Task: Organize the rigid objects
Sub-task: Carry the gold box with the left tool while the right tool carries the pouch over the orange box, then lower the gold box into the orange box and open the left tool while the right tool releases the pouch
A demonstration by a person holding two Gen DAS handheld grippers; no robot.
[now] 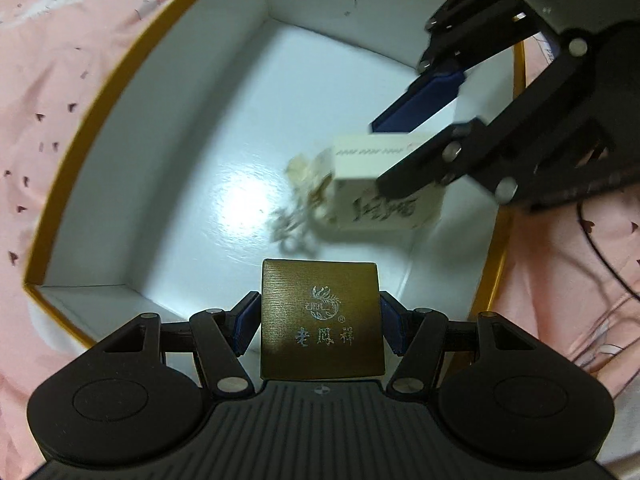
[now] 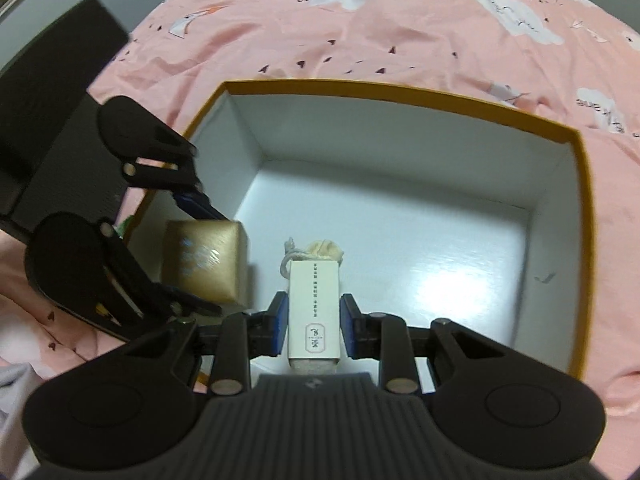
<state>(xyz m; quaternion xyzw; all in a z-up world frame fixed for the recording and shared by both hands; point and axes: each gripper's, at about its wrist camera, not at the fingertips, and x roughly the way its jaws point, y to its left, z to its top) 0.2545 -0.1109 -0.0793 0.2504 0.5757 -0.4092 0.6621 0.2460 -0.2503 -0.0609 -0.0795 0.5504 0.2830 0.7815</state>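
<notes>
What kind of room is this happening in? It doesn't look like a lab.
Probably a bedroom at home: the open white box with a gold rim sits on a pink printed bedsheet, rumpled like bedding. No lab bench or table shows.

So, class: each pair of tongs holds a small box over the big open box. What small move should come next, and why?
Probably lower both a little further and let go. The left tongs grip the gold box and the right tongs the white box, both already inside the big box's walls, over its bare white floor.
</notes>
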